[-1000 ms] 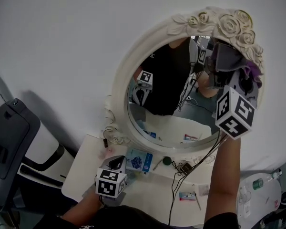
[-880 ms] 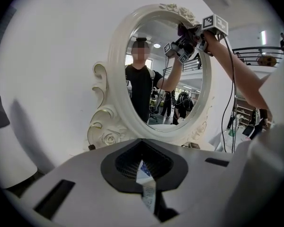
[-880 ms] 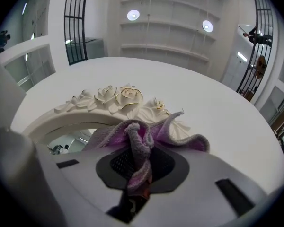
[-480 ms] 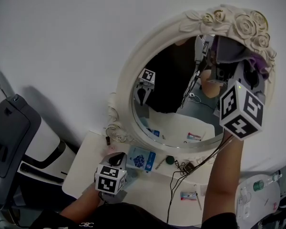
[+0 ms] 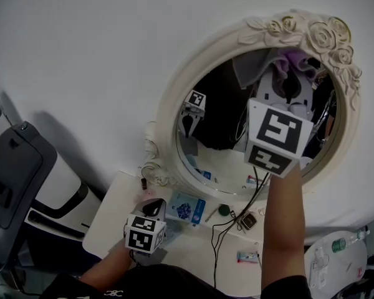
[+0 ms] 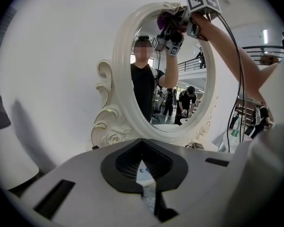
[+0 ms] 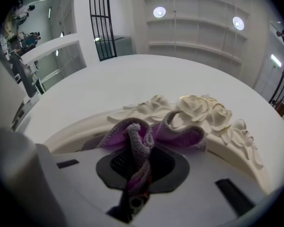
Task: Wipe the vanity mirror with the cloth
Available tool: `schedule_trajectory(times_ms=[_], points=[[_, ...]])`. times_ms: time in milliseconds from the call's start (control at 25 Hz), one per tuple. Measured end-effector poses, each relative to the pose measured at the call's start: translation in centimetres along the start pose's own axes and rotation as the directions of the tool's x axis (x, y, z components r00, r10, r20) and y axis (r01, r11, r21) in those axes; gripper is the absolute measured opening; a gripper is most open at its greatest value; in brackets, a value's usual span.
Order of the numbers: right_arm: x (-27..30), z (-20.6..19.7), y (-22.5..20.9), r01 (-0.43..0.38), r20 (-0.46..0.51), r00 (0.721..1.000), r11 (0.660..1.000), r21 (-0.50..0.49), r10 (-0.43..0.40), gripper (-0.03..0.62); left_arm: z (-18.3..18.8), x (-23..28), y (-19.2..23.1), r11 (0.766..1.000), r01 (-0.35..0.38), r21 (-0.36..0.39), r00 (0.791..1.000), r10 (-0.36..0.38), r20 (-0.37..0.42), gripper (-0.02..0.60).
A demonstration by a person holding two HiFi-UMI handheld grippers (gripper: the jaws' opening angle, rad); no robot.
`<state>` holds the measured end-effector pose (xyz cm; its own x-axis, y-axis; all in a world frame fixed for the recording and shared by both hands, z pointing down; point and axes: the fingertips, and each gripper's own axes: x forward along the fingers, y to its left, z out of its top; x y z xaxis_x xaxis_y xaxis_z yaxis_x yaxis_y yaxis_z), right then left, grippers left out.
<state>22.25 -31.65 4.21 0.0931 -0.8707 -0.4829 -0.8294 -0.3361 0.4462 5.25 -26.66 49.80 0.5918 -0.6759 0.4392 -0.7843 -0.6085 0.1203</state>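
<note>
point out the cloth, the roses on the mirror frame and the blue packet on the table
cloth point(image 7: 142, 141), right gripper view, on the twisted strand between the jaws
roses point(image 5: 324, 36), head view, on the largest carved bloom
blue packet point(image 5: 186, 209), head view, on its middle

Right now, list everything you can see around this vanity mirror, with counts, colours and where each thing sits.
mirror: one, oval, cream frame with roses on top, standing on the table against the wall
cloth: one, purple and grey, at the top of the glass
table: one, white, under the mirror
packet: one, blue, on the table in front of the mirror
tube: one, pale, near the table's front edge
chair: one, grey, left of the table
wall: white, behind everything
right gripper: one, raised to the mirror's top, shut on the cloth
left gripper: one, low over the table, jaws together, empty
right forearm: one, reaching up
</note>
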Motion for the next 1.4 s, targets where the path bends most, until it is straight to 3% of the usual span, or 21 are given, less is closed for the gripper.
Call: schedule_trajectory(times_ms=[240,440,600,680,800,1120,1400], points=[[-1.1,-2.4,9.8,-0.127,0.001,0.992,0.984,-0.122,0.128,0.046,-0.2,-1.1,1.1,0.999,-0.022,-0.036,1.0,0.023,0.017,-0.002],[-3.0,-5.9,16.1,-0.231,-0.043,0.973,0.95,-0.21,0.227,0.046,-0.7,-1.7,1.6,0.998,-0.029,-0.056,0.999,0.03,0.019,-0.002],[-3.9,-7.0,17.7,-0.216,0.001,0.973,0.916,-0.338,0.23,0.048,-0.5,-2.1,1.6,0.998,-0.028,-0.056,0.999,0.03,0.033,-0.002],[-3.7,-6.8,17.2,-0.195,0.01,0.977,0.91,-0.366,0.213,0.048,-0.4,-2.2,1.5,0.998,-0.027,-0.058,0.999,0.029,0.039,-0.002],[-3.0,-5.5,14.9,-0.132,0.041,0.987,0.927,-0.352,0.156,0.049,-0.2,-2.3,1.3,0.998,-0.023,-0.054,0.999,0.026,0.044,-0.002],[-1.7,-2.9,4.7,0.02,0.066,0.998,0.979,-0.201,-0.007,0.051,-0.5,-2.4,0.4,1.0,-0.01,-0.025,0.999,0.011,0.031,-0.002],[-3.0,-4.1,-4.2,0.146,0.059,0.988,0.987,-0.071,-0.142,0.051,-0.4,-2.0,0.0,1.0,-0.004,-0.014,1.0,0.004,0.029,-0.002]])
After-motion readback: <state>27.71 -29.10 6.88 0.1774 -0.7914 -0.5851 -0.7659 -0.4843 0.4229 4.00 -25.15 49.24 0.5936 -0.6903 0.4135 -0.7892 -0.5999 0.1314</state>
